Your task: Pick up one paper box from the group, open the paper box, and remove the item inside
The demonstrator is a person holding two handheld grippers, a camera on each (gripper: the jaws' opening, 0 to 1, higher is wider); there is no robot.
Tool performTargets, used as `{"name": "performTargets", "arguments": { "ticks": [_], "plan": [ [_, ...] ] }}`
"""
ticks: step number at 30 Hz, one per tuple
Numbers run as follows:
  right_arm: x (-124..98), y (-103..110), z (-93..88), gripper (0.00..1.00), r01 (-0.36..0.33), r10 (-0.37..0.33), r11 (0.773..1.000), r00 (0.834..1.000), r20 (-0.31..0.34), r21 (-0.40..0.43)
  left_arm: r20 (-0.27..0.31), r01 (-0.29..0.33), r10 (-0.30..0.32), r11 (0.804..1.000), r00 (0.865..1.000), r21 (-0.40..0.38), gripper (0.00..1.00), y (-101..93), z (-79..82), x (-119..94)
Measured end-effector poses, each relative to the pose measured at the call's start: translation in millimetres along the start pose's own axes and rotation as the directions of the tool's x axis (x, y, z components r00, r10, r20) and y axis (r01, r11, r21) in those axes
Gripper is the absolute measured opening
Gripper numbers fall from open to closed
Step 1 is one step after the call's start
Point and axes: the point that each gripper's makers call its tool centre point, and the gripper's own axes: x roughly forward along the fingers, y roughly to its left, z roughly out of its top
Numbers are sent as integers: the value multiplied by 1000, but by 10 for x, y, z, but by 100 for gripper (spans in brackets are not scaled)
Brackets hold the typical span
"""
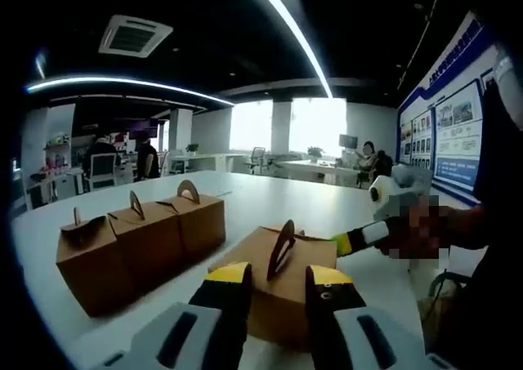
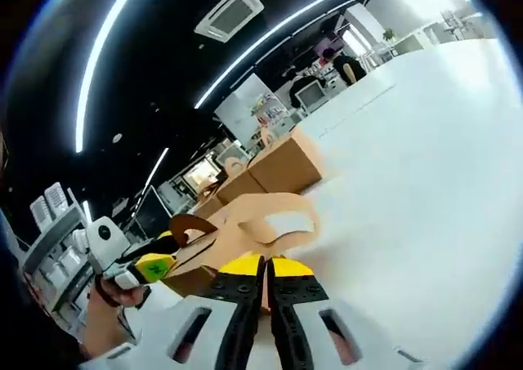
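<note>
Brown paper box (image 1: 282,292) on table — handle upright; three others (image 1: 139,239) beside.

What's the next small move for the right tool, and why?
Probably pull the handle flap up and away to open the top. The right tool looks shut on that flap, while the left tool straddles the near paper box, apparently bracing it. The box's top is only partly lifted; no contents visible yet.

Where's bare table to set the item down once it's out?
Free: the white table beyond the open box, out toward the far desks, and the wide stretch on its right in the right gripper view. Crowded: the left side, where three closed boxes stand in a row, and around the open box, with both claws on it.
</note>
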Motion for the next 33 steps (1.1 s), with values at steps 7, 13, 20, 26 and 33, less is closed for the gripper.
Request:
{"name": "performTargets", "arguments": {
  "ticks": [7, 13, 20, 26, 33],
  "plan": [
    [8, 11, -39, 4, -26, 26, 999, 999, -20, 29, 1, -6, 6, 1000, 1000, -2, 28, 15, 6, 0],
    [27, 38, -56, 4, -36, 36, 999, 999, -34, 15, 4, -5, 5, 1000, 1000, -3, 28, 6, 2, 4],
    [53, 64, -68, 4, -36, 37, 999, 999, -39, 22, 8, -1, 1, 1000, 1000, -11, 28, 4, -15, 10],
    [51, 62, -75, 4, -35, 35, 999, 999, -38, 21, 27, 4, -4, 1000, 1000, -21, 28, 2, -18, 4],
    [31, 50, -86, 4, -33, 33, 998, 999, -7, 53, 21, 13, -13, 1000, 1000, -14, 28, -4, -18, -2]
  ]
}}
